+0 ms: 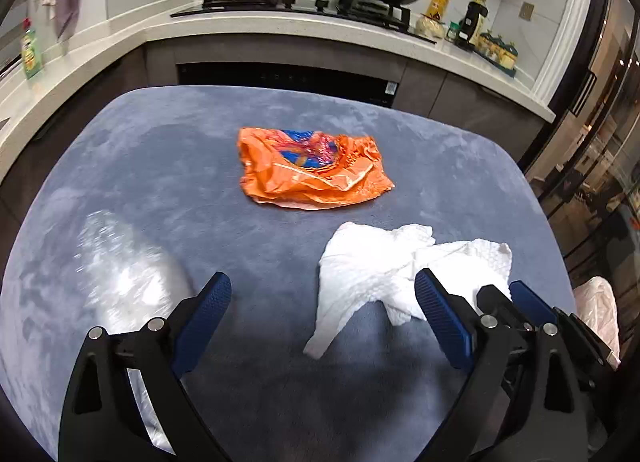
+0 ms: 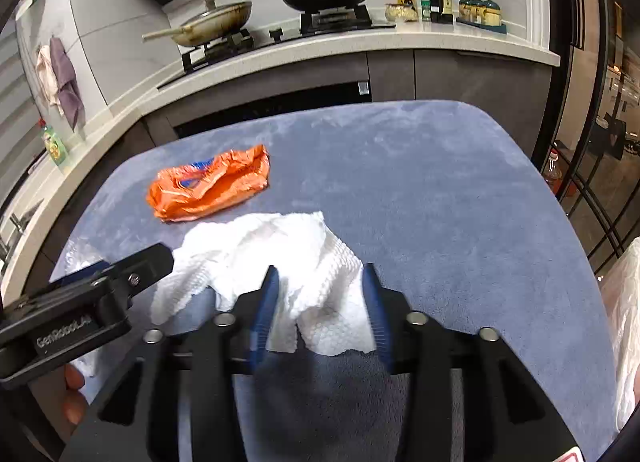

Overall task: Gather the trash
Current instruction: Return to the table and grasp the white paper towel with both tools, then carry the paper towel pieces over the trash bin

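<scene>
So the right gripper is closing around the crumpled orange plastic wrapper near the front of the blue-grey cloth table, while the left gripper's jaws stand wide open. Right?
Not quite. The right gripper is around the crumpled white paper towel, not the crumpled orange plastic wrapper, which lies untouched farther back on the blue-grey cloth table; the right wrist view shows this. The left gripper is indeed wide open.

Clear plastic (image 1: 120, 282) blurred, tongs-hidden.

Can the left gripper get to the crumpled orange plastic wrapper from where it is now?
Probably yes. The left gripper has its jaws wide open, and only bare blue cloth lies between it and the crumpled orange plastic wrapper.
</scene>
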Tool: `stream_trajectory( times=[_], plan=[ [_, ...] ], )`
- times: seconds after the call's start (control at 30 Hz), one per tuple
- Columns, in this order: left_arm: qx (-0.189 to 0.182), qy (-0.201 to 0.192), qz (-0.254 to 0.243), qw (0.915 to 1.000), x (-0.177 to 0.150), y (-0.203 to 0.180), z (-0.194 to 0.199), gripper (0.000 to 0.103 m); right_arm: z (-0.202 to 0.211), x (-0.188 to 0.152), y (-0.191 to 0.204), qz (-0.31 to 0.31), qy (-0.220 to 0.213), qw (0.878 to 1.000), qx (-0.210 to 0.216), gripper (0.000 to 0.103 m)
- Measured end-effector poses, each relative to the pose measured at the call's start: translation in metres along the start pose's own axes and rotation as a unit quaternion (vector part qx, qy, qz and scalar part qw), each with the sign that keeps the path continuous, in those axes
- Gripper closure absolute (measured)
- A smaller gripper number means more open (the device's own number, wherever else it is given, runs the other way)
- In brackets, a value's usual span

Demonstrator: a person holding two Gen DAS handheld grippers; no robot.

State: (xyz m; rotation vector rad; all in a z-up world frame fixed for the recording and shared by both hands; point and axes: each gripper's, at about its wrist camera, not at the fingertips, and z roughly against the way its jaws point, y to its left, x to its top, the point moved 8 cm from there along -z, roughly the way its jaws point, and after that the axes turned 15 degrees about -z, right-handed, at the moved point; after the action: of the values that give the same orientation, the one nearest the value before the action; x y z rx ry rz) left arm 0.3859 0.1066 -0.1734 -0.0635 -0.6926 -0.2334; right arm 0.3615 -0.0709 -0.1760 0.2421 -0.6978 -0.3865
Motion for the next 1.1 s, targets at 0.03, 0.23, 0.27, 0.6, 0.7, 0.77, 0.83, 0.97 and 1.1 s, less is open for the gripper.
stream_trajectory(
  times=[0.03,0.23,0.27,0.6,0.7,0.77,0.83,0.97,1.1],
  plan=[
    [-0.001,0.002,-0.002,1.0,0.001,-0.001,-0.004,0.016,-0.002,-0.001,-0.001,-0.002,0.003,1.0,0.0,0.077],
    [-0.015,0.027,-0.007,0.9995,-0.002,-0.01,-0.03,0.034,0.003,-0.005,-0.009,-0.007,0.001,1.0,0.0,0.096],
    [-0.018,0.029,-0.007,0.9994,-0.003,-0.011,-0.031,0.036,0.007,-0.005,-0.012,-0.01,0.0,1.0,0.001,0.097],
    [-0.048,0.02,-0.036,0.998,-0.003,-0.039,-0.016,0.09,0.045,0.002,-0.042,-0.044,-0.029,0.999,0.002,0.097],
    [-0.051,0.007,-0.04,0.9979,0.002,-0.047,-0.003,0.093,0.06,0.006,-0.051,-0.049,-0.043,0.998,-0.001,0.097],
    [-0.057,-0.005,-0.044,0.9974,0.006,-0.055,0.011,0.093,0.071,0.01,-0.057,-0.053,-0.052,0.997,-0.002,0.097],
    [-0.063,-0.015,-0.049,0.9967,0.01,-0.063,0.024,0.093,0.08,0.012,-0.063,-0.056,-0.06,0.997,-0.002,0.097],
    [-0.087,-0.031,-0.067,0.9934,0.017,-0.09,0.049,0.093,0.104,0.019,-0.078,-0.065,-0.082,0.994,-0.005,0.097],
    [-0.104,-0.052,-0.102,0.988,0.024,-0.129,0.073,0.093,0.133,0.025,-0.105,-0.082,-0.108,0.991,-0.016,0.097]
  ],
)
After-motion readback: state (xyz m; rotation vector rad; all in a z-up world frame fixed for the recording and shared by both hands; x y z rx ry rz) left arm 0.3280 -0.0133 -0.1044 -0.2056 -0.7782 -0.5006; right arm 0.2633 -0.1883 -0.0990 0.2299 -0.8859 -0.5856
